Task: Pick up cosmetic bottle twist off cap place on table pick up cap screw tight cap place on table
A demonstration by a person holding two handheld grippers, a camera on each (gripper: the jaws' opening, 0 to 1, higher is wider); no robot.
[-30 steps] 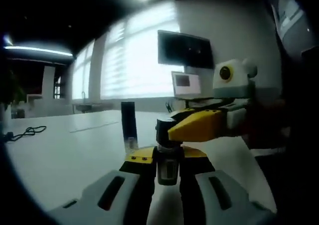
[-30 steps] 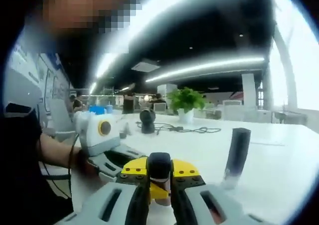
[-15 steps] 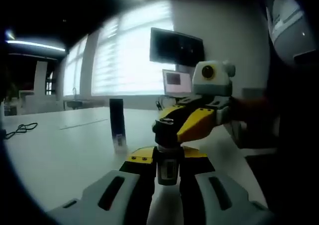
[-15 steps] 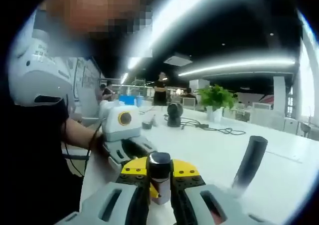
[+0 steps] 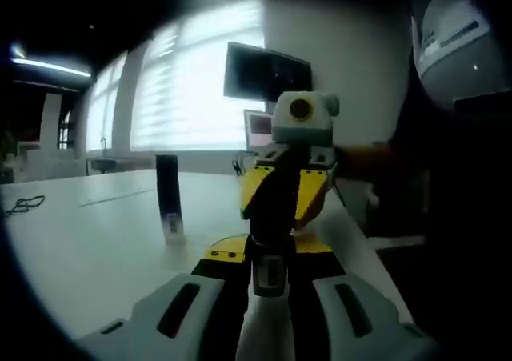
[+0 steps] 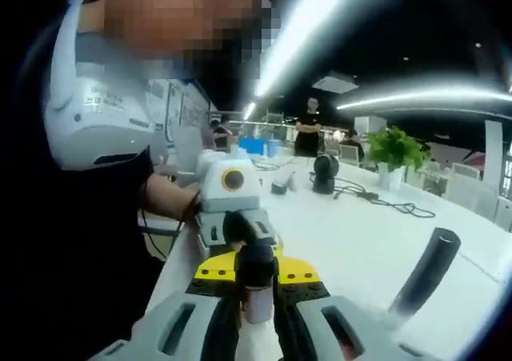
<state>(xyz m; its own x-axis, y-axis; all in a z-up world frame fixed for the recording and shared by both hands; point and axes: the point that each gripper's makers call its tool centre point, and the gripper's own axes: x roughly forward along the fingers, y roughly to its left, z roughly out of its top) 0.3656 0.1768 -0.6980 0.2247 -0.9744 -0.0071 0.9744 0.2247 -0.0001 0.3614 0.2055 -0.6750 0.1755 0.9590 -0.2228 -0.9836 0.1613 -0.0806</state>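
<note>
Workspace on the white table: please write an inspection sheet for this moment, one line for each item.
Surface: white table, bare near the grippers.
Job's things: cosmetic bottle clamped in the left gripper; its cap clamped in the right gripper.
Clutter: dark tube standing on the table, apart from both grippers.
Grippers: both shut, facing each other at the bottle's top.
Cables: black cable on the far table.
Surroundings: potted plant, monitor, bright windows, a standing person.

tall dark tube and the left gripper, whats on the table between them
Nothing: in the left gripper view bare white table lies between the tall dark tube and the left gripper, which grips the cosmetic bottle.
</note>
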